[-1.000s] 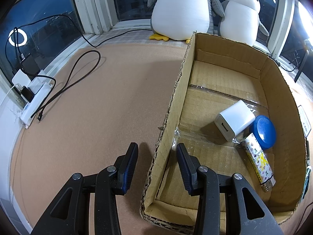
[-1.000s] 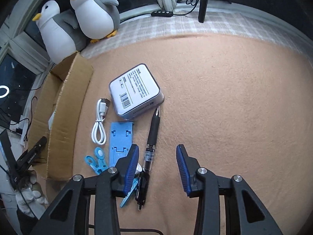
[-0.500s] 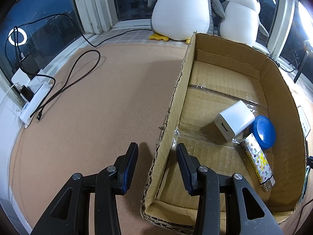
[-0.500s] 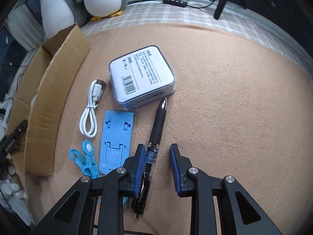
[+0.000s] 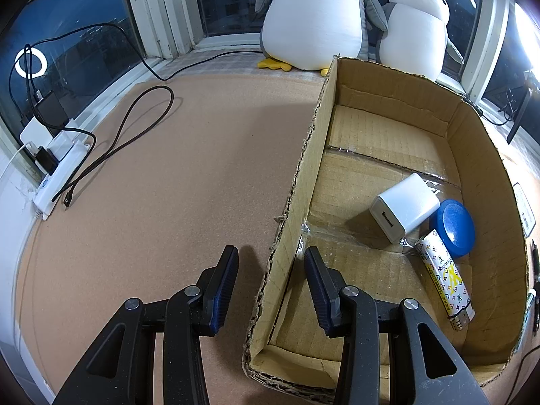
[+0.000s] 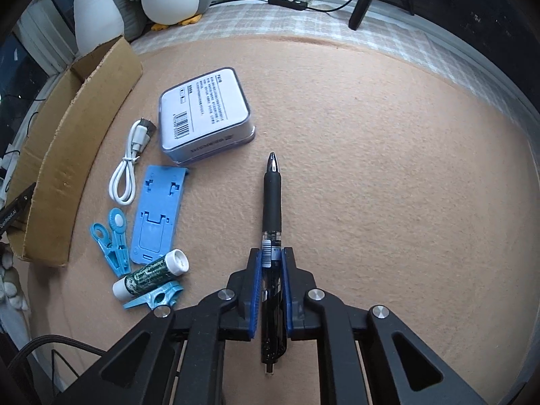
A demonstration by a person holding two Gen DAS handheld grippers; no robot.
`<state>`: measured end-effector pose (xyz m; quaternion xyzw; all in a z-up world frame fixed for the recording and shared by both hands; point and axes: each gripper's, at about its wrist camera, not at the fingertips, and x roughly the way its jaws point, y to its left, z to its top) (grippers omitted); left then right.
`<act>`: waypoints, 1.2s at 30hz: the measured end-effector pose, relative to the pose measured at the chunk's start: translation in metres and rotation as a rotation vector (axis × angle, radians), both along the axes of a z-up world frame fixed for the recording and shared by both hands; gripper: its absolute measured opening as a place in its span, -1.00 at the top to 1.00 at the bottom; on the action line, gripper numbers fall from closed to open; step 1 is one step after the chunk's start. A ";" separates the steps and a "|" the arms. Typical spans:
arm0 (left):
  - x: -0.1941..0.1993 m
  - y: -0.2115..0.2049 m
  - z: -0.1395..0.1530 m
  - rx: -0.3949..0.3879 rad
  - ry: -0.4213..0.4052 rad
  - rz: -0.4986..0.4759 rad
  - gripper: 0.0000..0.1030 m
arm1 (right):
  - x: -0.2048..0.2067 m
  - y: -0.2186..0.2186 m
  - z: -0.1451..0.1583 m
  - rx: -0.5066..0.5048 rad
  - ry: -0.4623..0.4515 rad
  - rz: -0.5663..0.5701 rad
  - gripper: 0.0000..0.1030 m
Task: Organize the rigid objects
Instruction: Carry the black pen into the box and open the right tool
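My right gripper (image 6: 271,253) is shut on the clear rear barrel of a black pen (image 6: 272,195), whose tip points away from me over the tan mat. Left of it lie a grey-white case (image 6: 206,114), a white cable (image 6: 130,168), a blue phone stand (image 6: 158,212), blue clips (image 6: 113,236) and a lip balm tube (image 6: 150,275). My left gripper (image 5: 270,251) stands open astride the near left wall of the cardboard box (image 5: 303,175), pads apart from it. Inside the box are a white charger (image 5: 403,207), a blue round lid (image 5: 454,227) and a patterned lighter (image 5: 445,283).
Two plush penguins (image 5: 314,17) sit behind the box by the window. A power strip (image 5: 57,175) with black cables (image 5: 135,118) lies at the far left of the mat. In the right wrist view the box (image 6: 67,155) stands at the left, and bare mat spreads to the right.
The right gripper's jaws came together onto the black pen, which now lies straight along the view's middle. The left gripper and the box stayed still.
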<state>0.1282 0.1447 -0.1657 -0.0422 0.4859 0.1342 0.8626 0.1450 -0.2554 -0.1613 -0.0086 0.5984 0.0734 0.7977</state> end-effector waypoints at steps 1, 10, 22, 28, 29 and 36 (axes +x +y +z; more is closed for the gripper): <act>0.000 0.000 0.000 0.000 0.000 0.000 0.14 | 0.000 -0.003 0.000 0.011 -0.002 -0.006 0.80; 0.000 0.000 0.000 -0.001 0.000 0.000 0.14 | -0.002 -0.002 0.010 0.081 -0.035 -0.043 0.80; -0.001 0.000 0.000 0.002 -0.002 0.000 0.14 | -0.011 0.037 0.071 0.191 -0.134 0.029 0.80; -0.001 0.000 0.000 0.002 -0.002 0.000 0.14 | -0.006 0.085 0.091 0.248 -0.151 0.120 0.80; -0.001 0.000 0.000 0.001 -0.002 0.000 0.14 | -0.005 0.094 0.092 0.258 -0.150 0.135 0.80; -0.001 0.000 -0.001 0.000 -0.003 0.002 0.14 | 0.000 0.150 0.095 0.312 -0.141 0.217 0.80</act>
